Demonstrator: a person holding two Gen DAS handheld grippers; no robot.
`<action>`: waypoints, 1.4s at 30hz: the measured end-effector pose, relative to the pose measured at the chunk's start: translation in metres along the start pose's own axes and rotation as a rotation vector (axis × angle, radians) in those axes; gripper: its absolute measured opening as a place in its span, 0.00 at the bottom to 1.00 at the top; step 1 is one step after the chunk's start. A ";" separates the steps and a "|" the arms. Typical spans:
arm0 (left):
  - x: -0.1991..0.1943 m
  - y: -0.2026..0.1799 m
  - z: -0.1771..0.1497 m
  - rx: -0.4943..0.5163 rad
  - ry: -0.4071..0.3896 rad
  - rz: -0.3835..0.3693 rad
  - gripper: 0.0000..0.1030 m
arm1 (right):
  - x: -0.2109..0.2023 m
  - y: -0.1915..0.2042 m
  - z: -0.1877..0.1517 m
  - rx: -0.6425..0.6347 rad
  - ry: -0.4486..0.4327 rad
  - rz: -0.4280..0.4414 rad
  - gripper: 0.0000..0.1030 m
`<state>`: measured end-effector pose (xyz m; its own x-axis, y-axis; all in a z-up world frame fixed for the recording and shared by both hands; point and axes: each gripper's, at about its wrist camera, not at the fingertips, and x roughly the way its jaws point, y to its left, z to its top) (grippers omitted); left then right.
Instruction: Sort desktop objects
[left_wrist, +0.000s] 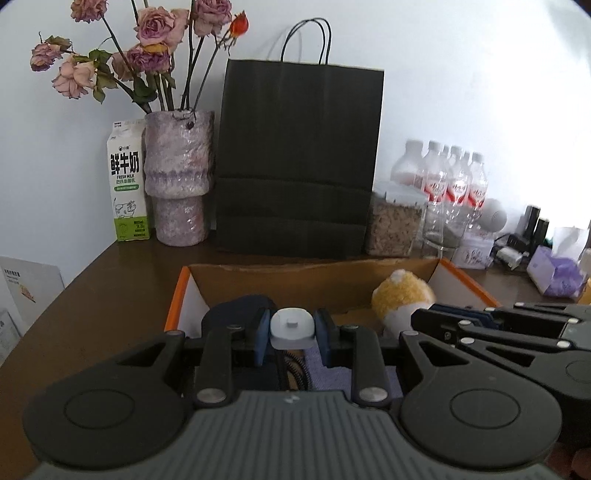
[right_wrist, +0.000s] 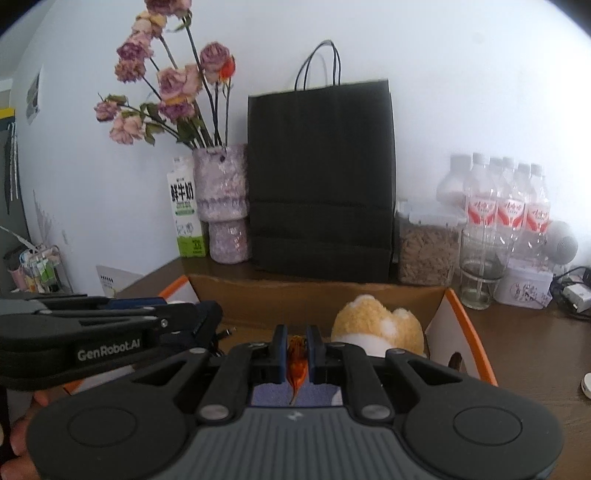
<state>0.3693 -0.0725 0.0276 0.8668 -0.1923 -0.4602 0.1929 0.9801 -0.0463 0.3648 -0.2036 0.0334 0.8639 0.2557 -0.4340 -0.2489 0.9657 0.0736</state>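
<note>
While both tools hang over the open cardboard box (left_wrist: 461, 275), each carries something. Left gripper (left_wrist: 291, 328): jaws narrow, clamped on a small white plastic piece (left_wrist: 291, 326). Right gripper (right_wrist: 295, 347): jaws nearly together, pinching a thin orange-brown item (right_wrist: 296, 363); what it is I cannot tell. Plush toy (right_wrist: 376, 325) lies inside the box, at 1 o'clock from the right gripper. Black paper bag (left_wrist: 299, 162) stands at 12 o'clock behind the box, vase of dried roses (left_wrist: 179, 177) at 11.

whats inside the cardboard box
In the box: a yellow plush toy, a dark blue item, black cable and purple cloth on the bottom. The grippers cover the rest.
</note>
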 end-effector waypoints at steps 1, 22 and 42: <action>0.002 -0.001 -0.001 0.006 0.005 0.004 0.26 | 0.001 0.000 -0.001 -0.004 0.004 -0.001 0.09; -0.020 0.004 0.005 0.035 -0.097 0.177 0.94 | -0.010 -0.005 0.003 0.013 -0.021 -0.030 0.68; -0.053 0.015 0.020 -0.015 -0.142 0.185 1.00 | -0.042 0.000 0.021 0.018 -0.074 -0.010 1.00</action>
<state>0.3355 -0.0489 0.0687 0.9430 -0.0130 -0.3326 0.0187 0.9997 0.0139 0.3380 -0.2137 0.0699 0.8965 0.2477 -0.3674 -0.2324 0.9688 0.0860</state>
